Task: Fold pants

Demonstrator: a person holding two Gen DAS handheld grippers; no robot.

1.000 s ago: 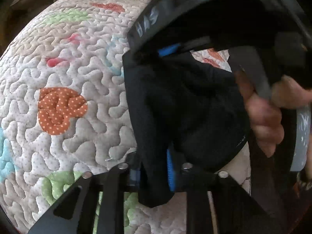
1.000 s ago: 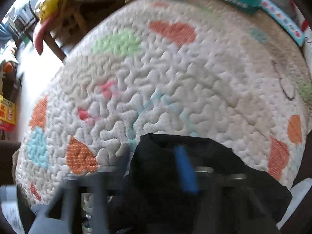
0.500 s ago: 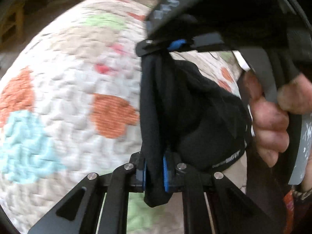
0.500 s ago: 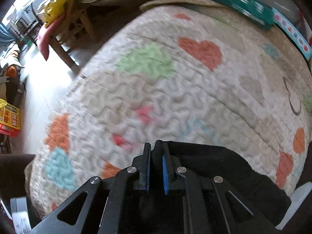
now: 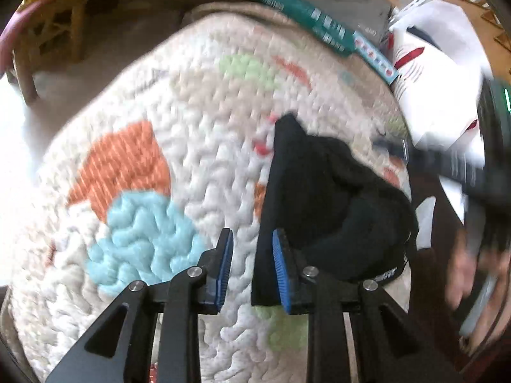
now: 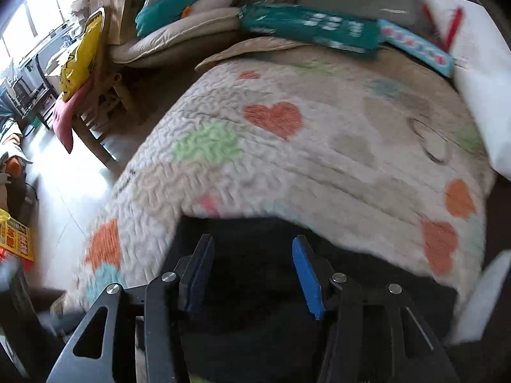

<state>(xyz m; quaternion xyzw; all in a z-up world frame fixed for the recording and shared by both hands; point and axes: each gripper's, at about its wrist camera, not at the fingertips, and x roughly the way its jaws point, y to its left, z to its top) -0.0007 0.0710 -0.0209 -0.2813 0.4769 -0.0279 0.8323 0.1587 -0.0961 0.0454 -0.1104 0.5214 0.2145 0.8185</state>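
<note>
Quilted in cream with orange, green and blue hearts, the bedspread [image 5: 198,172] fills both views, with a teal box [image 6: 306,28] at its far edge and a white pillow [image 6: 479,102] to the right. On it lie the black pants [image 5: 322,198], bunched into a rumpled heap.

The left gripper [image 5: 252,271] is released, its blue pads parted with bare quilt showing between them. The pants sit just right of that gap: their near edge touches or overlaps the right pad, and the rest spreads away ahead and to the right.

The right gripper [image 6: 252,274] is released too, its jaws wide apart. Black cloth [image 6: 255,239] lies in the gap between the fingers and beneath them, reaching toward the lower right; motion blur hides whether the pads touch it. A blurred hand [image 5: 469,268] shows at the left view's right edge.
</note>
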